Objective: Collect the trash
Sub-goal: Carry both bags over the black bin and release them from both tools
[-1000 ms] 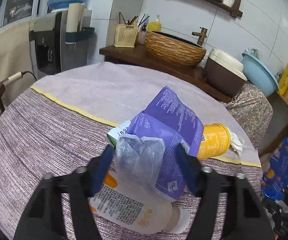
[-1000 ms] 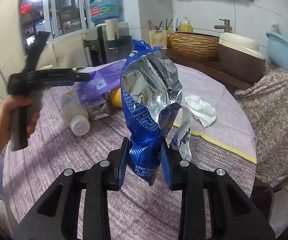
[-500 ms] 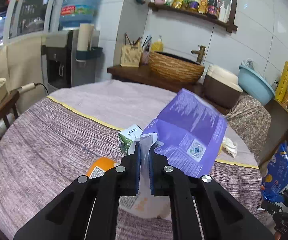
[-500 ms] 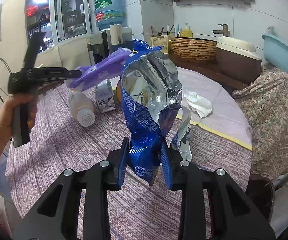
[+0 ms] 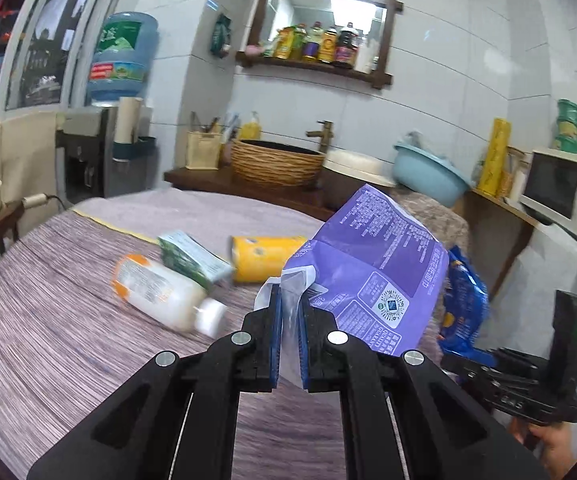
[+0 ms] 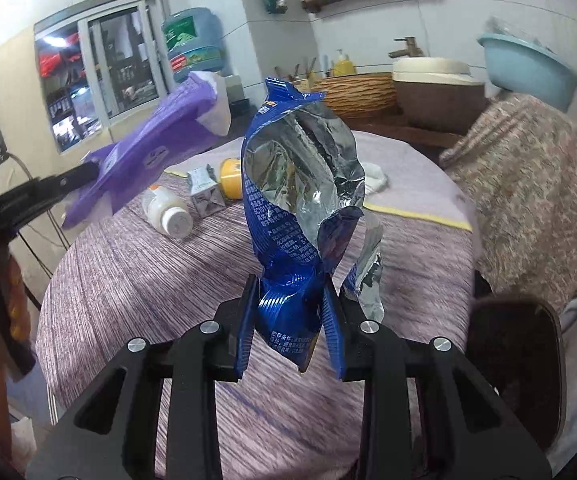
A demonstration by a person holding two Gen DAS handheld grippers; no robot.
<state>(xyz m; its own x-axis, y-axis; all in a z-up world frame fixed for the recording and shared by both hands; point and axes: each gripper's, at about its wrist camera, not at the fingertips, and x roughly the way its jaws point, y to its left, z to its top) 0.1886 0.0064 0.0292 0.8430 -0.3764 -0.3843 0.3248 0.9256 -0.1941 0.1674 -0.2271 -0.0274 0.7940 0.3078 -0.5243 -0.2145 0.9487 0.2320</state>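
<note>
My left fingers are pinched nearly together on the clear edge of the purple bag, held above the counter; beyond them to the left lie a white bottle, a green carton and a yellow cup. My right fingers squeeze the crumpled base of the blue foil bag, which stands up between them.

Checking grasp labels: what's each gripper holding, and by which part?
Left gripper: flat purple plastic snack bag, pinched at its clear lower edge. Right gripper: torn blue foil-lined snack bag, clamped by its crumpled bottom end.
</note>
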